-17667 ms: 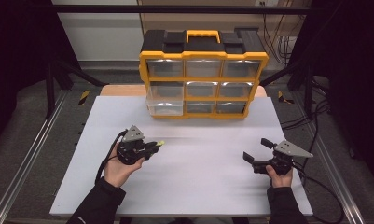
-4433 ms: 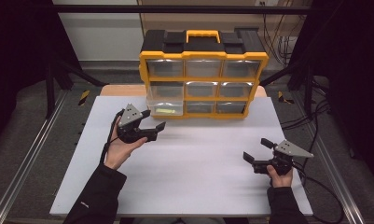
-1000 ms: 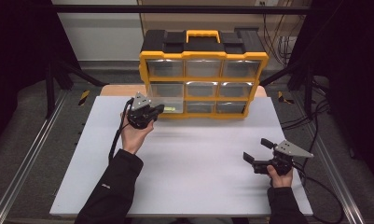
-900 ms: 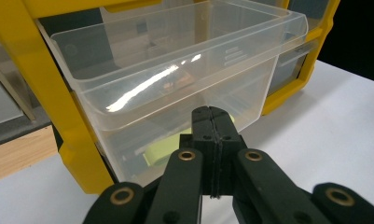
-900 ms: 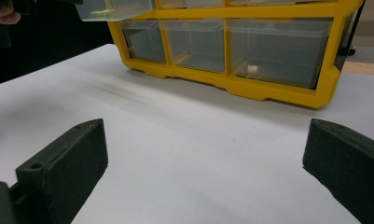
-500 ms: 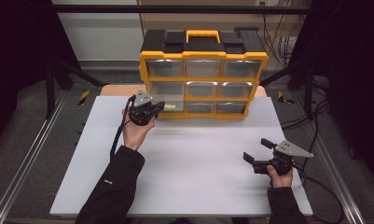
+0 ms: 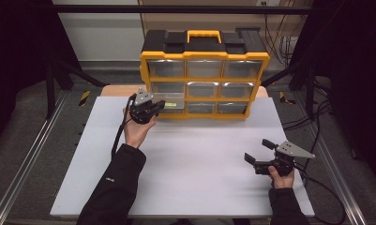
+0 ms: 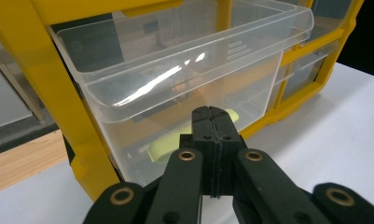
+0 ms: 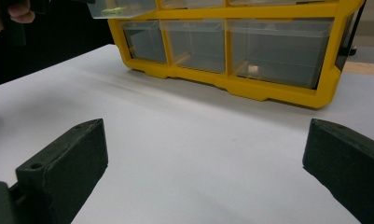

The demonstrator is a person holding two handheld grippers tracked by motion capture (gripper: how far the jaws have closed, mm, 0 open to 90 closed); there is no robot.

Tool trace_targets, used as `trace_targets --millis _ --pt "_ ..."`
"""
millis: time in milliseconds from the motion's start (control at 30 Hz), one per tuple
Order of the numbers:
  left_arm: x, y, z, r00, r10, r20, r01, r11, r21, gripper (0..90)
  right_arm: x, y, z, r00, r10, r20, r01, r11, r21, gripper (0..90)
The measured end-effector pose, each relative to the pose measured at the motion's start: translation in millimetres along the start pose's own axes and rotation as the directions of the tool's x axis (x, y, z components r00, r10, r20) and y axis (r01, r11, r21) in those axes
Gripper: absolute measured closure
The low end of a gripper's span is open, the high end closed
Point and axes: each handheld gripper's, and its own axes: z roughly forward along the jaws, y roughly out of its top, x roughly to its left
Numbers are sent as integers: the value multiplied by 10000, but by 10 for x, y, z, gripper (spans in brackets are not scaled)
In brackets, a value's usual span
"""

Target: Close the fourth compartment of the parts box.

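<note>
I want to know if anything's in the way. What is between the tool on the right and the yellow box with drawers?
Nothing but bare white table. The right gripper view shows it stretching from the right tool to the yellow organizer.

Left gripper now up against the pulled-out drawer.

A white surface carries the things. Under its far edge a strip of light wood shows at the left. A yellow and black drawer cabinet stands upright at the far middle of the surface, its clear drawers facing the person. At the near right corner, the right gripper rests low on the white top.
</note>
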Motion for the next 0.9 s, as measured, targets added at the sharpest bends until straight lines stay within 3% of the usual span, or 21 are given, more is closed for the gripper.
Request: trace_targets --millis 900 --pt "74 102 122 9992 240 -315 -233 9994 251 898 1 2 -4 10000 46 -5 -46 10000 -10 5"
